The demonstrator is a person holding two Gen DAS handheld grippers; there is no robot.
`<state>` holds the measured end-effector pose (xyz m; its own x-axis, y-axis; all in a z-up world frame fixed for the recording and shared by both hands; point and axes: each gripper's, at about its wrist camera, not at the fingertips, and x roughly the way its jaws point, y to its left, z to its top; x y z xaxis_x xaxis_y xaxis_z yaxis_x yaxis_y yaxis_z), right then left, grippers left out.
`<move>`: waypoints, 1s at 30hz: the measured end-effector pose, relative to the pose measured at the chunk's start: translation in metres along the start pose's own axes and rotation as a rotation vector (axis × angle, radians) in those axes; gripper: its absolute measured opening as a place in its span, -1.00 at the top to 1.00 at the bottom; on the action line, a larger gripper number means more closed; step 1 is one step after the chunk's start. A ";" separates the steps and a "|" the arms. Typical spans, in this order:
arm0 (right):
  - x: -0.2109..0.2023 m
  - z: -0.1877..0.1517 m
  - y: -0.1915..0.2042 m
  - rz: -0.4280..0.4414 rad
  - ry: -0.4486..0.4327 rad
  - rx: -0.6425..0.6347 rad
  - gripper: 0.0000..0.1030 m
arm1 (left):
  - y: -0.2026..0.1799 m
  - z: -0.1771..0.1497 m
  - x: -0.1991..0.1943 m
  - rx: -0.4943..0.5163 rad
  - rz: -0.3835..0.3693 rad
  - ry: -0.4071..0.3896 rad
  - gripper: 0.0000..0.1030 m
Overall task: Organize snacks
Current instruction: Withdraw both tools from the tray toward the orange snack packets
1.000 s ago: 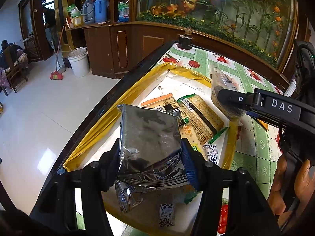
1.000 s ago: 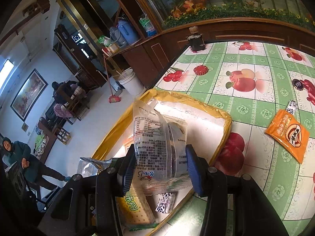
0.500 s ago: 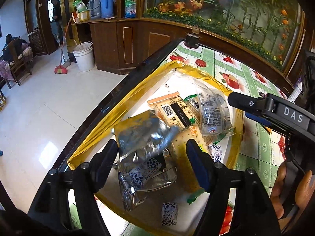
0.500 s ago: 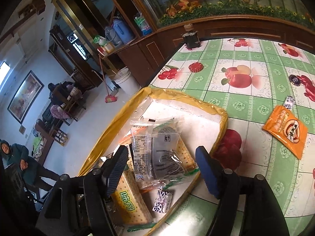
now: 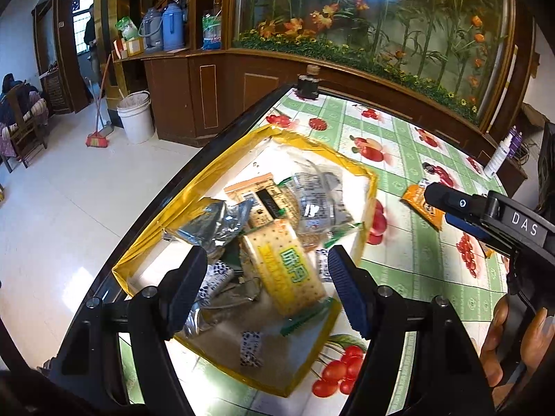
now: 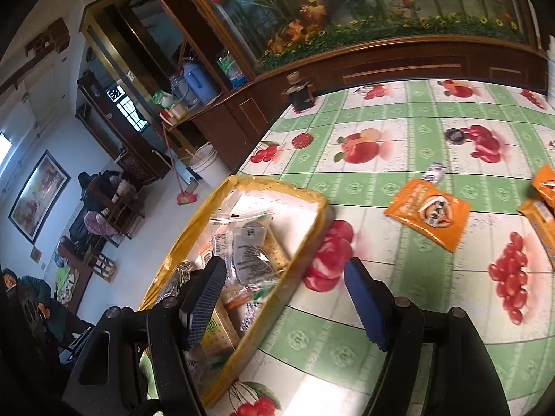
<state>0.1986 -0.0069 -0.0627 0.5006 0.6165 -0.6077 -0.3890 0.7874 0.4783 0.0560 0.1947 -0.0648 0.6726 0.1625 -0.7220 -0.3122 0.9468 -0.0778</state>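
Note:
A yellow-rimmed box (image 5: 211,170) on the fruit-print tablecloth holds several snack packs: a silver foil bag (image 5: 208,225), a clear plastic pack (image 5: 319,204) and a yellow cracker pack (image 5: 291,267). My left gripper (image 5: 267,287) is open and empty above the box. My right gripper (image 6: 284,298) is open and empty over the box's right rim (image 6: 305,263); it also shows in the left wrist view (image 5: 451,204). An orange snack packet (image 6: 428,213) lies on the cloth to the right of the box, with more orange packets (image 6: 544,187) further right.
A dark jar (image 6: 300,92) stands at the table's far edge. A white bottle (image 5: 501,154) stands at the far right. A small patterned sachet (image 6: 435,171) lies beyond the orange packet. The table's left edge (image 5: 166,187) drops to the floor.
Both grippers opened and let go: the silver foil bag and the clear pack dropped into the box. Both grippers have pulled back, the right one swinging to the right.

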 end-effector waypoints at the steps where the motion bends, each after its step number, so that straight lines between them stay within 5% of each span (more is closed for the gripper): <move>1: -0.006 -0.001 -0.004 -0.004 -0.008 0.004 -0.42 | -0.004 0.000 -0.002 0.006 -0.002 -0.003 -0.39; 14: -0.080 -0.017 -0.069 -0.066 -0.088 0.084 -0.42 | -0.059 -0.006 -0.019 0.082 -0.051 -0.021 -0.39; 30: -0.147 -0.048 -0.194 -0.213 -0.128 0.239 -0.43 | -0.149 -0.019 0.002 0.180 -0.176 0.060 -0.39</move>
<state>0.1631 -0.2502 -0.0963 0.6498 0.4212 -0.6327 -0.0808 0.8660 0.4935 0.0909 0.0487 -0.0678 0.6633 -0.0208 -0.7480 -0.0661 0.9941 -0.0863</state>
